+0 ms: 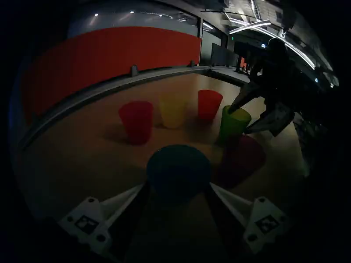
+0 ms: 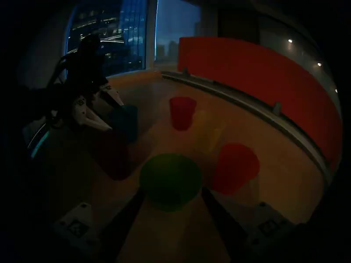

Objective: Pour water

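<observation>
Both views are dim and underexposed. In the left gripper view, ceiling strips (image 1: 248, 25) at the upper right and small spots above the red wall panel (image 1: 109, 57) give the light, and the red cup (image 1: 137, 120) casts a soft, wide shadow on the counter (image 1: 79, 162). In the right gripper view, dusk-blue windows (image 2: 127, 39) glow at the upper left. Fisheye bending curves the edges, which sink to black. The near blue cup (image 1: 177, 173) and green cup (image 2: 171, 179) look murky and soft.

A dim, office-like interior: a large window (image 2: 173, 30) looks onto lit city towers (image 2: 101, 30) at dusk, strip lights (image 1: 250, 25) run along an open, dark ceiling (image 1: 263, 11), and a long red partition (image 1: 109, 57) topped with glass backs the wide wooden table (image 1: 74, 166)
</observation>
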